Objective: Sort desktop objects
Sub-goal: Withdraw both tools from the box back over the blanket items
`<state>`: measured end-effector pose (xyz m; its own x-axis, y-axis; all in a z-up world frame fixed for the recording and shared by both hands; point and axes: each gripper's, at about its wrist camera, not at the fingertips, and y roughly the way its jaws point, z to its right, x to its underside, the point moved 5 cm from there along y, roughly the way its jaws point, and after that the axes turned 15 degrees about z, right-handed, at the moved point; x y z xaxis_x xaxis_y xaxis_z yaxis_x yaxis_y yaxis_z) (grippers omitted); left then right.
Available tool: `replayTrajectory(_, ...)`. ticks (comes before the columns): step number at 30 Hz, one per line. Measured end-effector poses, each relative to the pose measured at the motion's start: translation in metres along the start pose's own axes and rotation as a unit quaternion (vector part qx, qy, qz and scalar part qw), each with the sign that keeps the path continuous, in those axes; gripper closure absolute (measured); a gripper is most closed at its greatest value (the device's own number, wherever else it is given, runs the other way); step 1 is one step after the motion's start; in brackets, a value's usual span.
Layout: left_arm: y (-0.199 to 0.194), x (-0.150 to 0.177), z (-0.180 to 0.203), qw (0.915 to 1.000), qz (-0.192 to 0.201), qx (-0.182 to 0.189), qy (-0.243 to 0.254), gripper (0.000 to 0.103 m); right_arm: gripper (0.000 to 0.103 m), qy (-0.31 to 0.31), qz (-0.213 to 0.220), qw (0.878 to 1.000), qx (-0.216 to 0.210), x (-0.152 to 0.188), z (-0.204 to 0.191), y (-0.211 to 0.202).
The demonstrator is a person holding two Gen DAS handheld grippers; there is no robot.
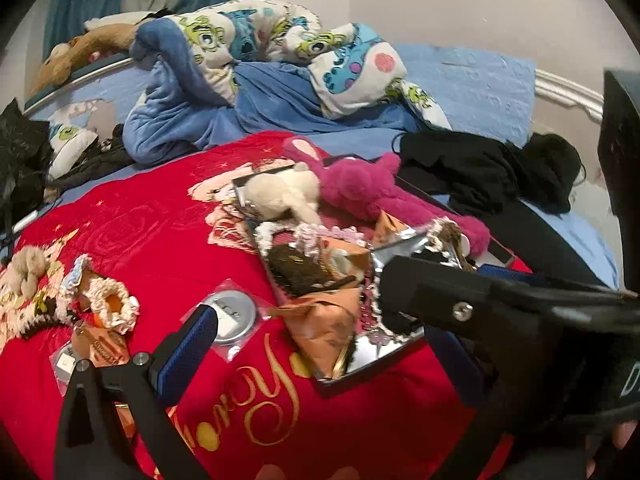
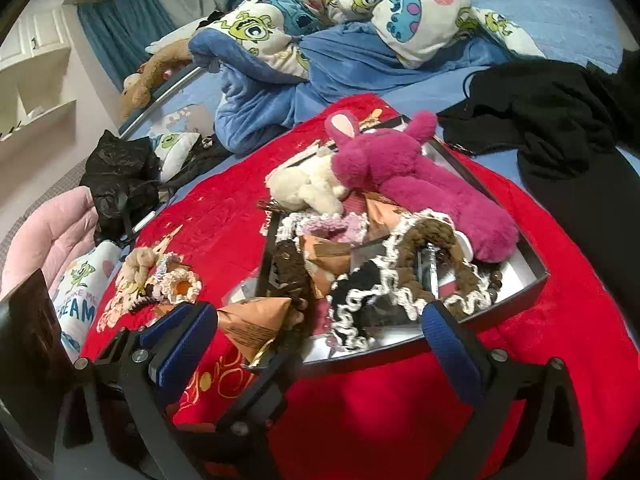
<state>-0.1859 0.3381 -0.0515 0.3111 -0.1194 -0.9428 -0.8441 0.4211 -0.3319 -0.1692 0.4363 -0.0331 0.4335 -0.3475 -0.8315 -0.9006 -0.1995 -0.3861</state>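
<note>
Right wrist view showed my right gripper spread wide and empty over the black-walled shallow tray. Inside it lay the magenta plush rabbit. My left gripper, also apart, hung just beside the tray, ready to collect the orange paper pyramid packet.

- Red blanket underneath, gold script lettering on it.
- Magenta plush rabbit, pale pink inner ear.
- Cream plush beside it.
- Brown scrunchie trimmed white; black scrunchie trimmed white too.
- Orange packet, dark print.
- Quilt: white, with green and blue cartoon monsters.
- Gripper pads blue.
</note>
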Motion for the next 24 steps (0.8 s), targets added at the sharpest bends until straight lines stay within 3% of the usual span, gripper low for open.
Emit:
replayTrajectory(10, -0.017, -0.003, -0.044, 0.9993, 0.009, -0.021, -0.03, 0.0, 0.0, 0.005, 0.006, 1.0, -0.013, 0.0, -0.02, 0.005)
replayTrajectory(24, -0.055, 0.003, -0.127, 0.9957, 0.01, -0.082, -0.042, 0.0, 0.0, -0.014, -0.01, 0.999, -0.047, 0.018, -0.085, 0.033)
